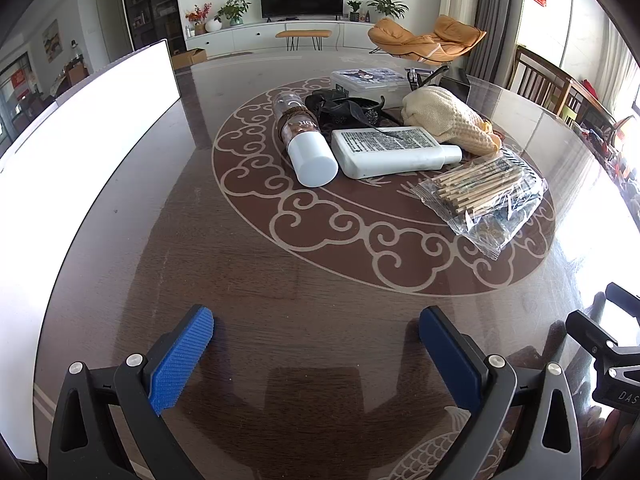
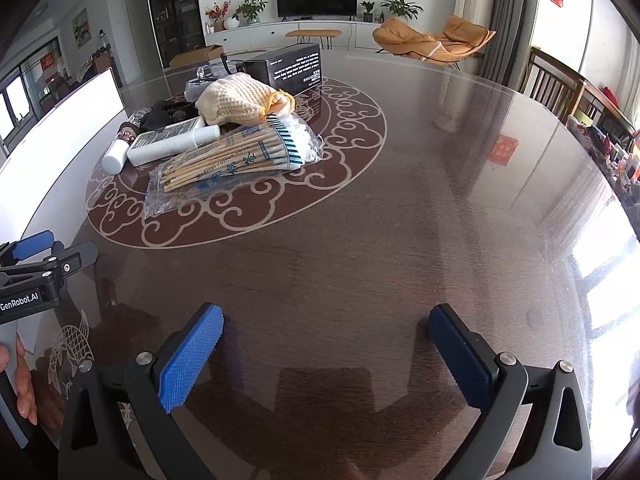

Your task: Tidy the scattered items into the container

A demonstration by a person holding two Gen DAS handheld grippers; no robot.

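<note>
White container point(image 1: 80, 120) beside cluttered wooden table point(image 1: 280, 280)

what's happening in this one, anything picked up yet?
Nothing yet. A person holds both tools open and empty over the near edge of the table: left tool, right tool. The clutter sits untouched in a pile mid-table: bag of cotton swabs, flat white bottle, white-capped bottle, cream knitted cloth, black box. The white container stands to the left of the pile.
</note>
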